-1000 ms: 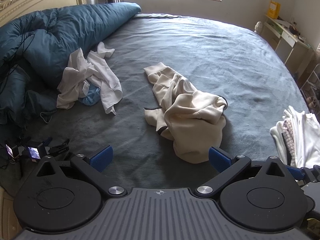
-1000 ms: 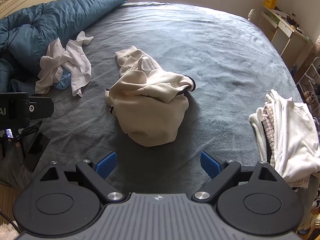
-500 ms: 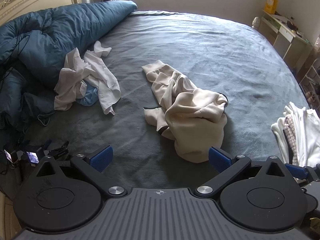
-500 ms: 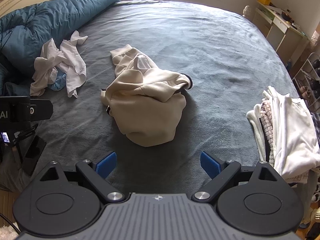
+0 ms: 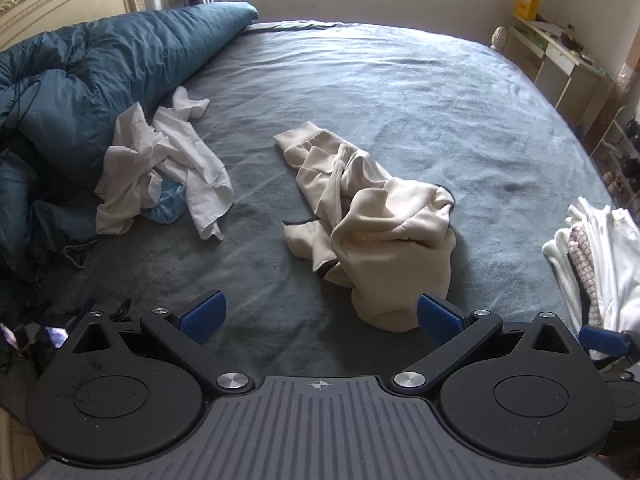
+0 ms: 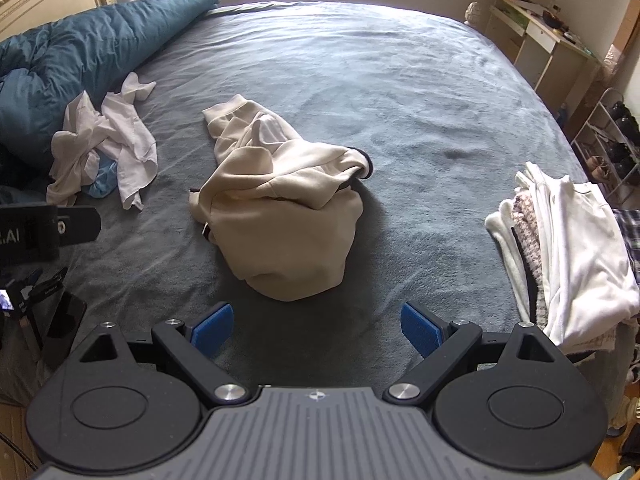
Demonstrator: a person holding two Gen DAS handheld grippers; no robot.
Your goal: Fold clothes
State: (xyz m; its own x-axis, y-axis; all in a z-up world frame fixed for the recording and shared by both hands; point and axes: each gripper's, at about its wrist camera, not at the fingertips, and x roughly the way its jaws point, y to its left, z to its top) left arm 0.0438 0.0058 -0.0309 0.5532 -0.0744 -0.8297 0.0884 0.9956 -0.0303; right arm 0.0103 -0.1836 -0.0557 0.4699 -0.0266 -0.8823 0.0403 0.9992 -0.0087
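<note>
Cream fleece garment crumpled mid-bed, its long axis running toward the headboard-side duvet.
Left gripper and right gripper gape wide, empty.

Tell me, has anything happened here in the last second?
Only small camera drift: in both views the bed scene slid slightly. Nothing was gripped or released. The left gripper and right gripper stay open and empty, and the cream hoodie, white clothes heap and folded stack lie as before.
</note>
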